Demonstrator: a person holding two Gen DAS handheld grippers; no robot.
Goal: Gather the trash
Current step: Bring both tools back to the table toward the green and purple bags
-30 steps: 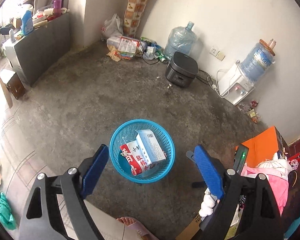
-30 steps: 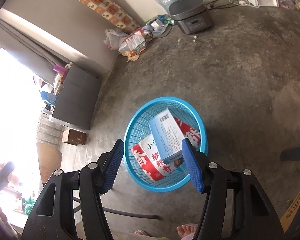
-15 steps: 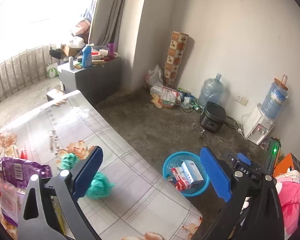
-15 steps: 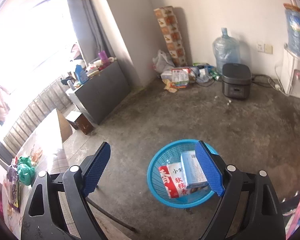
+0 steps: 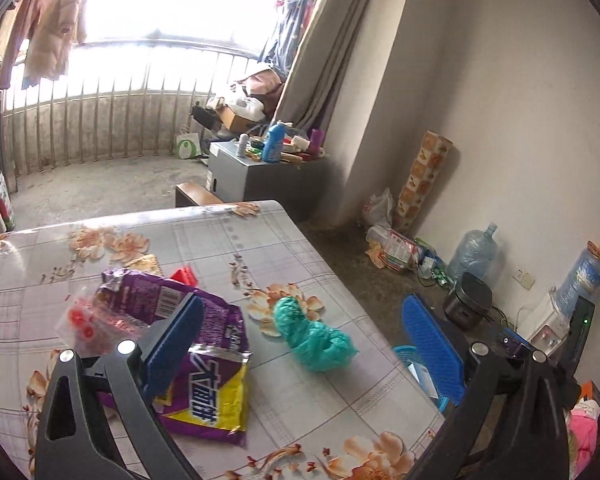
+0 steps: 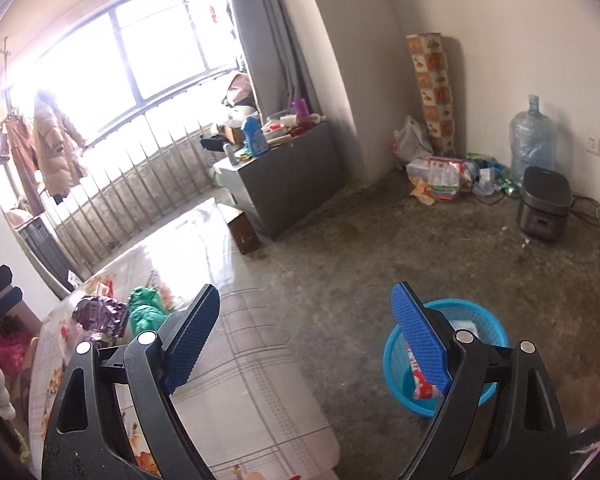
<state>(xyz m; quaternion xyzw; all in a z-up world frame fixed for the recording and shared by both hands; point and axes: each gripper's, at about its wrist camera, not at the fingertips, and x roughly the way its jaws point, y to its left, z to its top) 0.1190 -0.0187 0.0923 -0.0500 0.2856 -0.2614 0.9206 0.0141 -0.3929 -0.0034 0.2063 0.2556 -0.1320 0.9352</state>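
Both my left gripper [image 5: 300,344] and right gripper [image 6: 306,336] gape empty; the slippery green bag [image 5: 316,338] at twelve o'clock could squirt out, missing the blue basket [image 6: 482,322].

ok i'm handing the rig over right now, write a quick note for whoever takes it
Left gripper: open, empty, over the table.
Right gripper: open, empty, between the table edge and the basket.
Blue basket stands on the floor beside the table; it already holds a white box and a red-and-white packet.
Left on the table: purple bag, green plastic bag, clear wrapper with red dots, small red piece.
Suggested next: the green plastic bag, which lies between the left fingers.
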